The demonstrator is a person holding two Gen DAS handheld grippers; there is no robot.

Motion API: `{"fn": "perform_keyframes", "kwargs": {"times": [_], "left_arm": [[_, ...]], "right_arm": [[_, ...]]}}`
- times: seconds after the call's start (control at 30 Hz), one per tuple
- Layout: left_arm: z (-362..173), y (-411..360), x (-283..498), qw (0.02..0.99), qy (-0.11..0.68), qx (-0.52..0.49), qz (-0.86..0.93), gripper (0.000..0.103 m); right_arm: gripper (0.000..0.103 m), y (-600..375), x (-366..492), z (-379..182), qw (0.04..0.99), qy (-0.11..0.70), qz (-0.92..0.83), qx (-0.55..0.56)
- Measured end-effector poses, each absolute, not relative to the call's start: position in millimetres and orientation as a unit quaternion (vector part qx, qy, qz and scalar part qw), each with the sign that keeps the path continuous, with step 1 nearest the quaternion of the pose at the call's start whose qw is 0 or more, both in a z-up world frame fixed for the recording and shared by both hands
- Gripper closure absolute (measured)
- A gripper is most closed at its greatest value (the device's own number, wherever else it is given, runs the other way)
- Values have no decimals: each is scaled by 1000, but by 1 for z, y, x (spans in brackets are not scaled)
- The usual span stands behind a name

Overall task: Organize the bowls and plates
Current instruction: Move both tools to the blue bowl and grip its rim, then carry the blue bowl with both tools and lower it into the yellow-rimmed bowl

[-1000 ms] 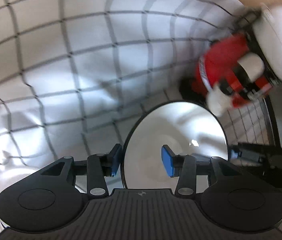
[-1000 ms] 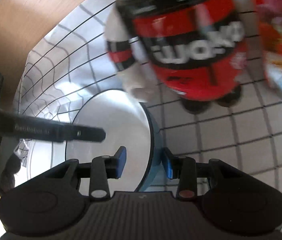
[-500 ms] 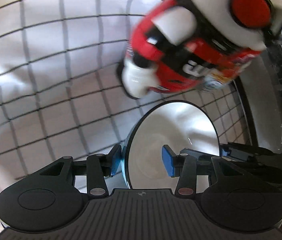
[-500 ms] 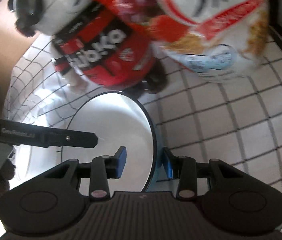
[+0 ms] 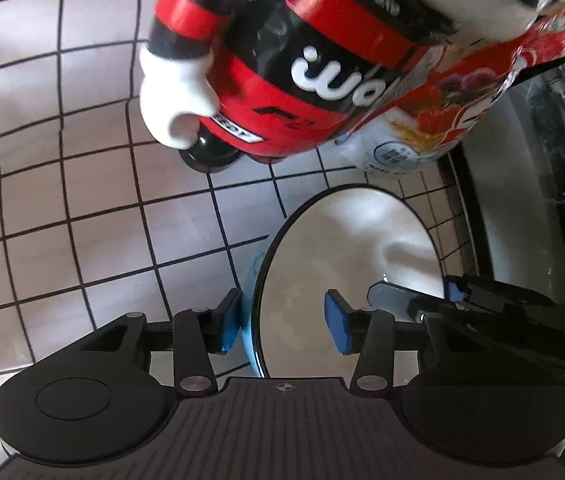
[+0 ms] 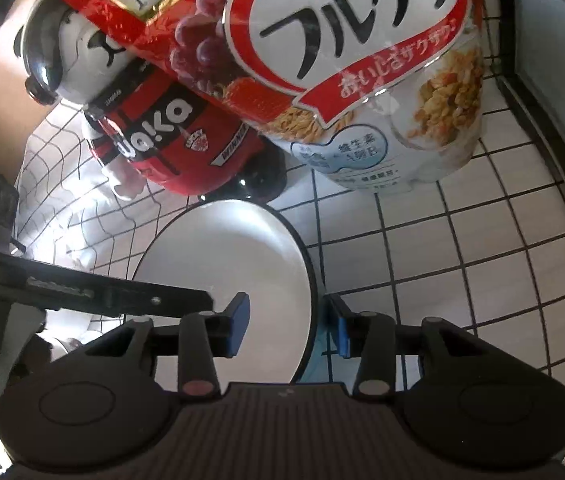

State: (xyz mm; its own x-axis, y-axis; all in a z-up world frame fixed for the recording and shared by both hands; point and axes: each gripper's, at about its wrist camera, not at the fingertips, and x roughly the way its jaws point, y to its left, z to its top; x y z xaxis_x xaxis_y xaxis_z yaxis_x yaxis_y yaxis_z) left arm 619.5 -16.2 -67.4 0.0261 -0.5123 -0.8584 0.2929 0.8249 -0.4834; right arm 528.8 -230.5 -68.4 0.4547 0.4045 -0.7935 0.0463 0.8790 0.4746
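A bowl, white inside with a dark rim and pale blue outside, sits between both grippers: in the left wrist view (image 5: 346, 264) and in the right wrist view (image 6: 226, 264). My left gripper (image 5: 282, 324) has its jaws astride the bowl's left rim, one pad outside, one inside. My right gripper (image 6: 290, 324) has its jaws astride the bowl's right rim in the same way. Each gripper's fingers show in the other's view: the right fingers (image 5: 482, 300) and the left fingers (image 6: 122, 292). Both hold the bowl above the checked cloth.
A red, white and black toy figure (image 5: 282, 80) (image 6: 170, 136) stands just beyond the bowl. A red and white cereal bag (image 6: 342, 72) (image 5: 434, 120) leans beside it. The checked tablecloth (image 5: 62, 200) lies below. A dark-edged white surface (image 5: 502, 200) lies at the right.
Both grippers have carried the bowl toward the toy figure and cereal bag, which now loom larger and closer. The grip on the bowl's rim is unchanged.
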Motion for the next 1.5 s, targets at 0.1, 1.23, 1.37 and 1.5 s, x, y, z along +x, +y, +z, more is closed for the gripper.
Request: {"fn": "perform_keyframes", "kwargs": {"times": [0.1,1.23,1.37,1.5], "left_arm": [[-71,-21,618,714,636,-79,-281,55],[36,-40,540,713,611,-84,-335,51],[34,-44,513,706,612,-71,-348,51],[19,-45,493,689,631,-60,-353,51]], "right_arm": [[58,-225,533,-79,804,538,114,225],[56,-259,448,24,847,458,114,246],[56,-261,423,21,837,474,112,248],[56,-256,407,2,820,504,99,252]]}}
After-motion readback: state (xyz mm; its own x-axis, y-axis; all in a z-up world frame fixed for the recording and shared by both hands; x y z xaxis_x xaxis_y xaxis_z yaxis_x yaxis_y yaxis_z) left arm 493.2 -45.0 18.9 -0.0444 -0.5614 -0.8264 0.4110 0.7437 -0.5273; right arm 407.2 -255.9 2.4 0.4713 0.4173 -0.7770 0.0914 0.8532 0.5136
